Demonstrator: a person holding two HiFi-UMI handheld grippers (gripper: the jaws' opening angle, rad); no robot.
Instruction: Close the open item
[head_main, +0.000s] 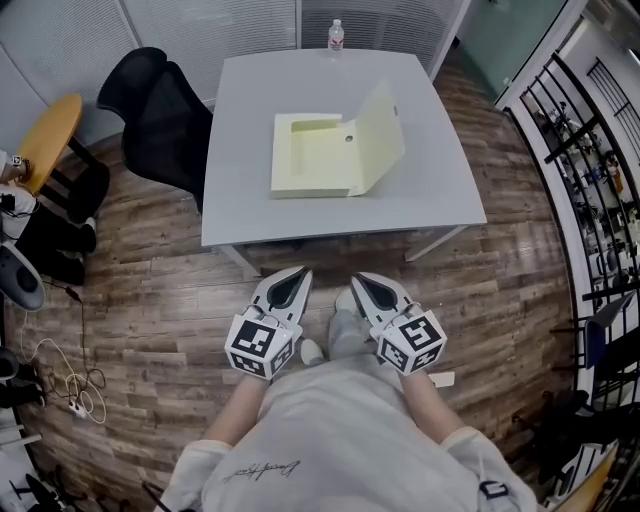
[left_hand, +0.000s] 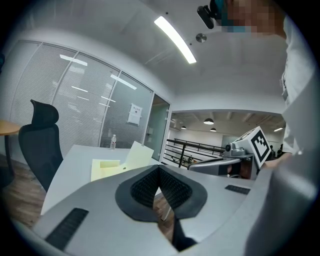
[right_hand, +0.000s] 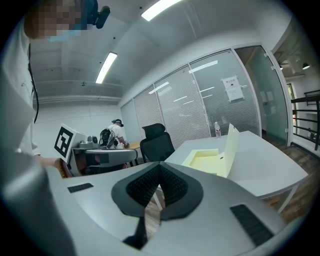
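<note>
The left tool (head_main: 298, 278) and the right tool (head_main: 362, 283) hang low by the person's body, each with its jaws pressed together on nothing, well apart from the pale yellow box file (head_main: 318, 165) lying open in the middle of the tabletop (head_main: 440, 190). It looks like light, stiff card that is easy to dent, so pushing the free edge of the lid (head_main: 380, 135) seems safer than pinching. The head view shows the lid hinged at the right, while only the right gripper view shows it standing almost upright.

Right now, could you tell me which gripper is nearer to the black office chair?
Left. The chair stands ahead, off to the person's left, so the left gripper, held before the body, is closer; the right gripper sits beside it, farther away.
</note>
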